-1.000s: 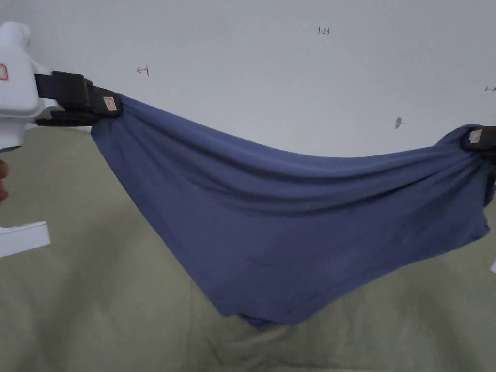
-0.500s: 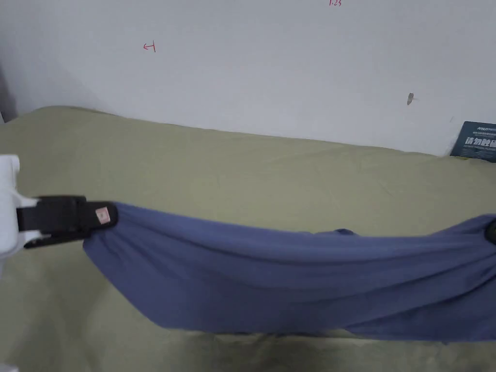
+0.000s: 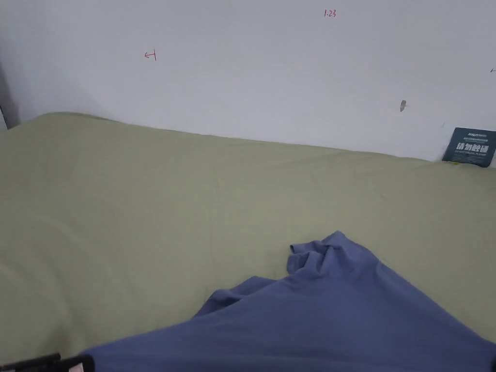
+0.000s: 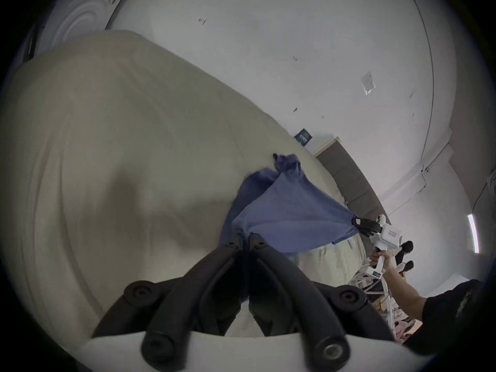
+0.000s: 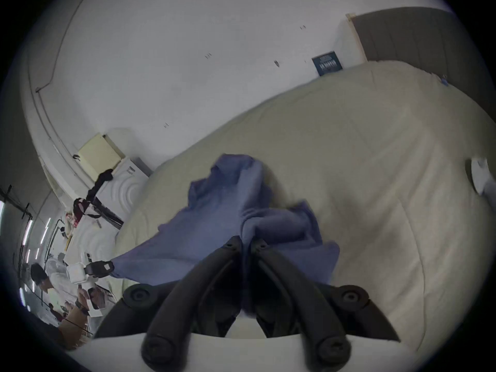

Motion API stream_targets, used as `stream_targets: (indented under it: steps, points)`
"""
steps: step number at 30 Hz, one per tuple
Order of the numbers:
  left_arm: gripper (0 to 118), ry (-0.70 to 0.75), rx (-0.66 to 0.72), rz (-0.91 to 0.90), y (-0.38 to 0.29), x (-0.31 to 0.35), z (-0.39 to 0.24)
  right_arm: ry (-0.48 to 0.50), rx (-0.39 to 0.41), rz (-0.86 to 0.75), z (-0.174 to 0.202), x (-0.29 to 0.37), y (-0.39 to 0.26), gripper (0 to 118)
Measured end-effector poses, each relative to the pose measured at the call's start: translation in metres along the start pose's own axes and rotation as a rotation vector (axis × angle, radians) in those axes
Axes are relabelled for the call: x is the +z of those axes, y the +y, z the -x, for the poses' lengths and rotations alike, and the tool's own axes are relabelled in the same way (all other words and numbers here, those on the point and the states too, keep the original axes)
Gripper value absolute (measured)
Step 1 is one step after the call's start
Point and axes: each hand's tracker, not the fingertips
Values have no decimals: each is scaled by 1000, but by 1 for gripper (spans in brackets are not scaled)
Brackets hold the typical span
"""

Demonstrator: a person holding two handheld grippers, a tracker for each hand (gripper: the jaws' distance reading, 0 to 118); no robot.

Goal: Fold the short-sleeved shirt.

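The blue short-sleeved shirt (image 3: 339,310) is stretched low over the olive bed cover (image 3: 145,208), and its far end lies bunched on the cover. At the head view's bottom left corner my left gripper (image 3: 72,363) grips one corner of it. In the left gripper view the left gripper (image 4: 245,239) is shut on the shirt (image 4: 290,206), with the right gripper (image 4: 358,221) clamping the opposite corner. In the right gripper view the right gripper (image 5: 246,241) is shut on gathered shirt cloth (image 5: 228,216), and the left gripper (image 5: 107,266) holds the far corner.
A white wall runs along the bed's far side, with a dark card (image 3: 469,147) leaning on it at the right. A small white object (image 5: 480,174) lies on the cover. Other people (image 4: 405,254) and clutter are beyond the bed's end.
Both grippers have come down and toward me with the shirt. It hung in the air a second ago; now its lower part rests on the bed and the grippers sit at the head view's bottom edge.
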Motion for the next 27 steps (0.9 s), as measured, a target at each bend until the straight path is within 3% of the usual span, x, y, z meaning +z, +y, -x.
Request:
stream_targets:
  steps: [5, 14, 15, 16, 17, 18, 19, 22, 27]
  points:
    - [2, 22, 54, 56, -36, 8, 9, -58, -43, 98, -12, 2, -22, 7]
    - [2, 50, 147, 98, -71, 12, 20, -93, -118, 115, -22, 5, -39, 8]
    - [7, 97, 136, 97, -73, 10, 17, -102, -114, 112, -20, 5, -39, 15]
    - [17, 150, 101, 90, -72, 9, 12, -113, -106, 89, -17, 8, -40, 33]
    - [48, 234, 56, 76, -69, 9, 1, -138, -78, 51, -11, 12, -38, 74]
    - [76, 293, 13, 50, -65, 11, -9, -146, -57, 35, -5, 16, -36, 92]
    - [90, 331, -33, 11, -63, 14, -17, -121, -35, 25, 1, 20, -34, 91]
    - [90, 214, -69, -109, -48, 29, -45, -155, 90, -44, 33, 41, -26, 90]
    - [90, 323, -239, -127, -21, 21, -122, -411, 340, -131, 106, 62, -31, 90]
